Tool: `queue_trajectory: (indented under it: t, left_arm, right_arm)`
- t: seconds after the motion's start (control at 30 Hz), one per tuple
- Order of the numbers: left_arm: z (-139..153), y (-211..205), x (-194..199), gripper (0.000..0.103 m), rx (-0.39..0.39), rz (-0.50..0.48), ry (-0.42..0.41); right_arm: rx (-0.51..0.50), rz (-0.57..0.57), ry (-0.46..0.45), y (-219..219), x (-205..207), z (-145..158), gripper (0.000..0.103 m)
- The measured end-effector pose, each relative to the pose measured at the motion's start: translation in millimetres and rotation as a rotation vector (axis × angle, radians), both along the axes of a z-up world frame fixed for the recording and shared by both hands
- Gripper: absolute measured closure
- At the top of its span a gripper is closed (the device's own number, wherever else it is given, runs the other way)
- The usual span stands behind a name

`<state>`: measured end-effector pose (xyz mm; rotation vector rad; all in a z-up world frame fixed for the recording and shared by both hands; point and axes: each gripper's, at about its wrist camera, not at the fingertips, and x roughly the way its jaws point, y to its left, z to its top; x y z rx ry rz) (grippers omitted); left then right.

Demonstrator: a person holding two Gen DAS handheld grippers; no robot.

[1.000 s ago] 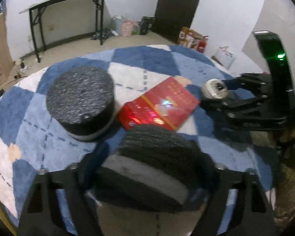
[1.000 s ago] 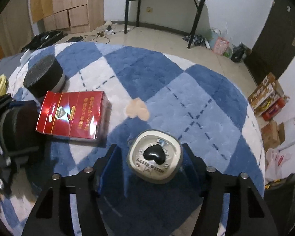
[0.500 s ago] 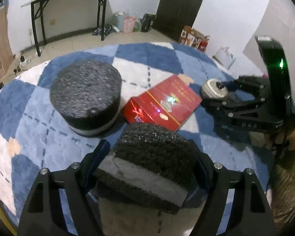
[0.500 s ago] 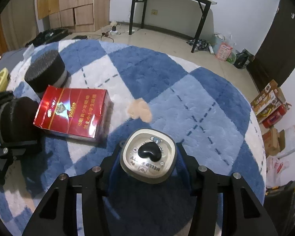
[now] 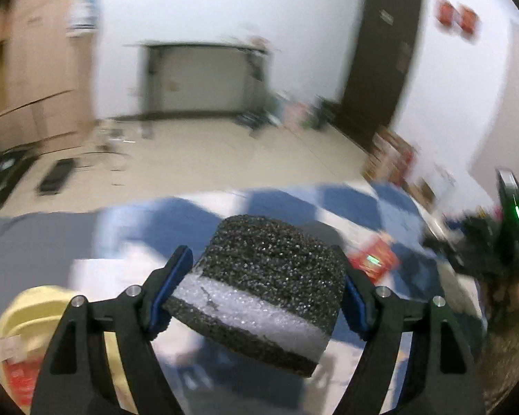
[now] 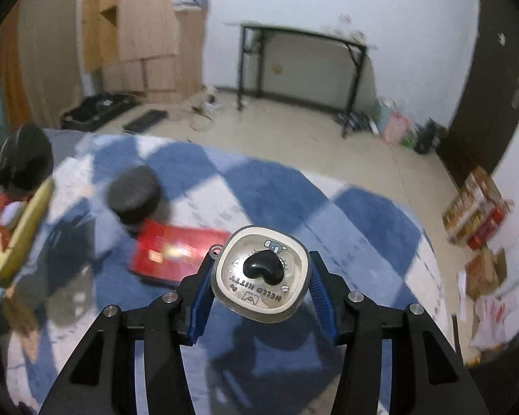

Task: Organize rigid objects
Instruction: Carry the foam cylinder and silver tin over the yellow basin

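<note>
The yellow basket (image 5: 34, 314) is the landmark here, since both loads probably belong in it. In the left wrist view it sits low and to the left of the left gripper (image 5: 259, 297), just beside and partly under that gripper's left finger. The left gripper is clamped on a foam puck (image 5: 266, 287), a black cylinder with a white band, tilted so its flat top faces up and away; both blue pads press its sides and it hangs clear of the blue-and-white rug (image 5: 148, 221). The left hand is plainly the nearer one to the basket.

In the right wrist view the same basket (image 6: 20, 221) lies far to the left, well apart from the right gripper (image 6: 261, 276), which is closed on a small rounded-square tin (image 6: 261, 275) with a black heart knob on its lid, held above the rug. Between that gripper and the basket lie a red box (image 6: 169, 254) flat on the rug, its long axis running across the view, and a second foam puck (image 6: 133, 195) touching or just beside the box's far corner.

Much is blurred. The basket's contents read only as red and white patches, and its rim is cut off at the left edge in both views. The right gripper appears in the left view only as a dark smear with a green light at the right edge.
</note>
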<state>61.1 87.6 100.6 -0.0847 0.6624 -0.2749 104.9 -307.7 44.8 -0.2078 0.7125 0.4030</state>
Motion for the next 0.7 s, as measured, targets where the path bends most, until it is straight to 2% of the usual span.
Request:
queue_trajectory:
  t: [0.17, 0.27, 0.3, 0.37, 0.43, 0.5, 0.57, 0.7]
  left_arm:
    - [21.7, 109.7, -43.7, 0.024, 0.026, 0.316, -0.036]
    - [29.1, 138.8, -63.1, 0.024, 0.045, 0.485, -0.068]
    - [30.9, 144.6, -68.8, 0.024, 0.079, 0.55, -0.07]
    - [26.3, 148.1, -71.9, 0.024, 0.137, 0.577, -0.035]
    - [19.1, 155.3, -70.9, 0.024, 0.156, 0.601, 0.002]
    - [8.3, 163.2, -65.0, 0.024, 0.134, 0.609, 0.038]
    - [-9.8, 171.2, -52.9, 0.023, 0.131, 0.613, 0.125]
    - [-27.1, 177.8, -37.1, 0.023, 0.11, 0.608, 0.179]
  right_arm:
    - [0.045, 0.186, -0.056, 54.6, -35.5, 22.5, 0.053]
    - [0.047, 0.317, -0.056, 99.8, -52.0, 30.0, 0.053]
    - [0.047, 0.379, -0.049, 120.6, -57.2, 32.0, 0.053]
    - [0.042, 0.467, -0.038, 151.7, -61.6, 34.3, 0.053]
    - [0.024, 0.559, -0.024, 190.2, -65.3, 35.2, 0.053]
    - [-0.008, 0.645, -0.015, 224.8, -72.6, 34.1, 0.053]
    - [-0.037, 0.728, -0.01, 254.6, -82.5, 31.1, 0.053]
    - [-0.068, 0.832, 0.024, 295.7, -92.7, 18.1, 0.053]
